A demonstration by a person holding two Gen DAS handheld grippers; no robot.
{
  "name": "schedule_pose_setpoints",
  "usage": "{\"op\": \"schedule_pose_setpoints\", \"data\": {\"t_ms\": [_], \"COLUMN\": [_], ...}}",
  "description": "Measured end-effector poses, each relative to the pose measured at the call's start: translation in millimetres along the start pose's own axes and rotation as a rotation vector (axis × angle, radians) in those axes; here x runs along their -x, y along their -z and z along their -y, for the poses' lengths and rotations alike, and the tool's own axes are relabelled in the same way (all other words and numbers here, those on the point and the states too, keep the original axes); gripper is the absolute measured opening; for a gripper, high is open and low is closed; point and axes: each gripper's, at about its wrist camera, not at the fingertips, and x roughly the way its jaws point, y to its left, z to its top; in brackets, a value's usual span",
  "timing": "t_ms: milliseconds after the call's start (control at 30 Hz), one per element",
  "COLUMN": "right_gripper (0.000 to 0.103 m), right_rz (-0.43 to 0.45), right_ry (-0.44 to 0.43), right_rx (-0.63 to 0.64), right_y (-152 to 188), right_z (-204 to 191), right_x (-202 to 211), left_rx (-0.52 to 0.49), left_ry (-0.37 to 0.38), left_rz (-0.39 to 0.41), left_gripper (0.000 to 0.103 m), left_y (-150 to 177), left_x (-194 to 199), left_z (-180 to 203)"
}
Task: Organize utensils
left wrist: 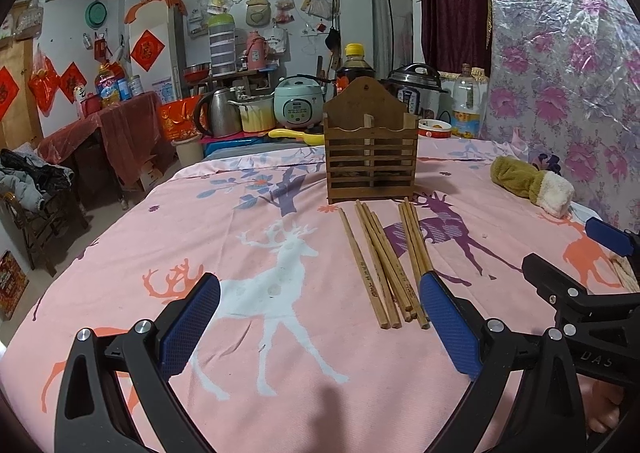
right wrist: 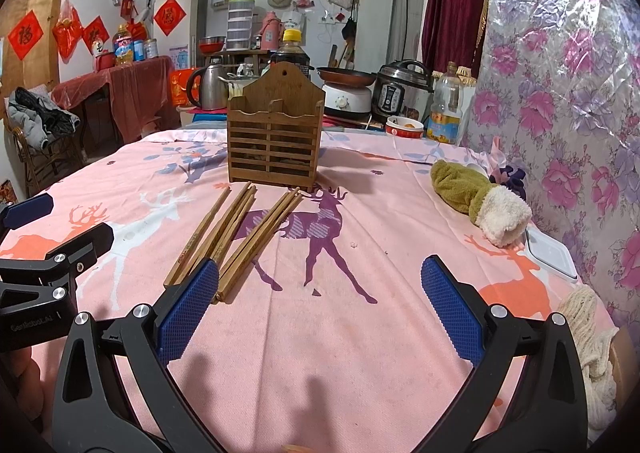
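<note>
Several wooden chopsticks [left wrist: 384, 265] lie loose on the pink deer-print cloth [left wrist: 280, 213], fanned out in front of a slatted wooden utensil holder [left wrist: 370, 157] that stands upright. My left gripper [left wrist: 320, 317] hovers open just short of their near ends, nothing between its blue pads. In the right wrist view the chopsticks [right wrist: 236, 233] lie left of centre before the holder [right wrist: 274, 133]. My right gripper [right wrist: 320, 301] is open and empty, its left pad beside the chopsticks' near ends. Each gripper shows at the edge of the other's view.
A green and cream plush sock [right wrist: 480, 197] and a white lidded box [right wrist: 550, 253] lie at the right by the floral wall. Behind the table's far edge stand a sauce bottle [left wrist: 354, 67], rice cookers [left wrist: 298, 103], an oil bottle [right wrist: 446, 109] and a bowl [right wrist: 404, 127].
</note>
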Motion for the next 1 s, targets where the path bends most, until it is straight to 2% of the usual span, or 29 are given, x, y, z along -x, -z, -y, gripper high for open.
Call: {"op": "schedule_pose_setpoints", "data": {"t_ms": [200,1000], "right_gripper": [0.097,0.097], "right_rz": [0.000,-0.003], "right_ry": [0.000,-0.001], "right_rx": [0.000,-0.001], "right_y": [0.0,-0.1], "right_z": [0.1,0.3], "right_x": [-0.2,-0.2], "left_rx": [0.001,-0.018], "left_ry": [-0.033,-0.016], "left_rz": [-0.020,-0.013], "left_gripper": [0.098,0.098], "left_y": [0.1,0.8], "left_x": [-4.3,-1.7], "left_z": [1.0,4.2]}}
